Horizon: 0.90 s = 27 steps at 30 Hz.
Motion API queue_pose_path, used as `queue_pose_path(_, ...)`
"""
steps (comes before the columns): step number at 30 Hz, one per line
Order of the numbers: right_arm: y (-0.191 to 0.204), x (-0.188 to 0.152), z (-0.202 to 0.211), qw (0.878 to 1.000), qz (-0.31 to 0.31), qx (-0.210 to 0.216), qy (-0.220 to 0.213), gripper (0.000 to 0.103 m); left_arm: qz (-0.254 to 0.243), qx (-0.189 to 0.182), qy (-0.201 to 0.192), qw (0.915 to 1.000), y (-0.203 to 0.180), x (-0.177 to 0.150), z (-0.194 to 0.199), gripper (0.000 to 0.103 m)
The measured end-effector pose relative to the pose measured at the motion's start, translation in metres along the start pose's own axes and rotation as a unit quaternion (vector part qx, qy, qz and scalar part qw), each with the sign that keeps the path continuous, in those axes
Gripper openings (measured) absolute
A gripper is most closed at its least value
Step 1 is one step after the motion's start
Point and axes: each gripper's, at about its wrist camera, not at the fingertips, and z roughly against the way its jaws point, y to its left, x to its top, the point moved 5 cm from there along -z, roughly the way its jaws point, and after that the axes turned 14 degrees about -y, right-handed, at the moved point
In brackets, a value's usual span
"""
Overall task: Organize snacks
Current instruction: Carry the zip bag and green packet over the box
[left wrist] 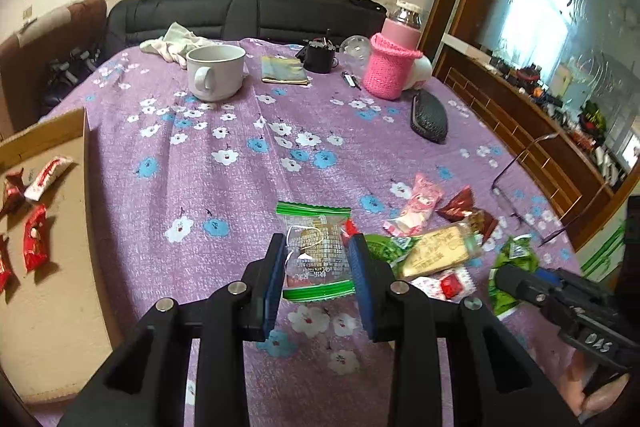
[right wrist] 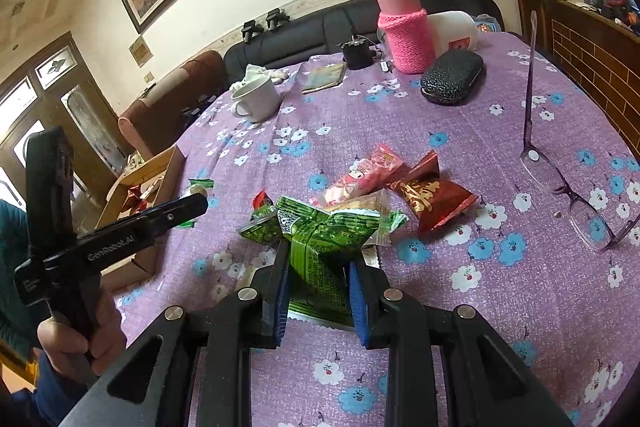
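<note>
Left wrist view: left gripper [left wrist: 318, 259] pinches a clear green-edged biscuit packet [left wrist: 316, 251], long axis running away from the claw; cardboard box [left wrist: 48, 131] with red candies [left wrist: 34, 239] lies at the table's left edge.

Right wrist view: right gripper [right wrist: 318, 283] clamps a green snack packet [right wrist: 318, 255] above the snack pile [right wrist: 380, 187] mid-table; left arm nearer the box.
</note>
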Motion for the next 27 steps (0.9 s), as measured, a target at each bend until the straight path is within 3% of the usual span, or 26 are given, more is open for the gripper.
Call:
queue_pose_path(6, 0.017, -0.001, -0.004, 1.000, -0.013, 0.019, 0.018, 0.027, 0.019, -0.003, -0.021, 0.9996, 0.009, 0.011, 0.031, 0.031)
queue_pose_path(13, 0.086, 0.002, -0.014, 0.996, 0.020, 0.070, 0.050, 0.028, 0.049, 0.027, -0.034, 0.9978, 0.056, 0.015, 0.066, 0.031)
queue_pose_path(20, 0.180, 0.004, -0.042, 0.985, 0.072, 0.136, 0.073, 0.028, 0.105, 0.096, -0.047, 0.9887, 0.137, 0.011, 0.094, 0.031)
queue_pose_path(27, 0.251, -0.025, -0.096, 0.973, 0.095, 0.171, 0.122, 0.028, 0.137, 0.172, -0.033, 0.9749, 0.209, -0.009, 0.113, 0.031)
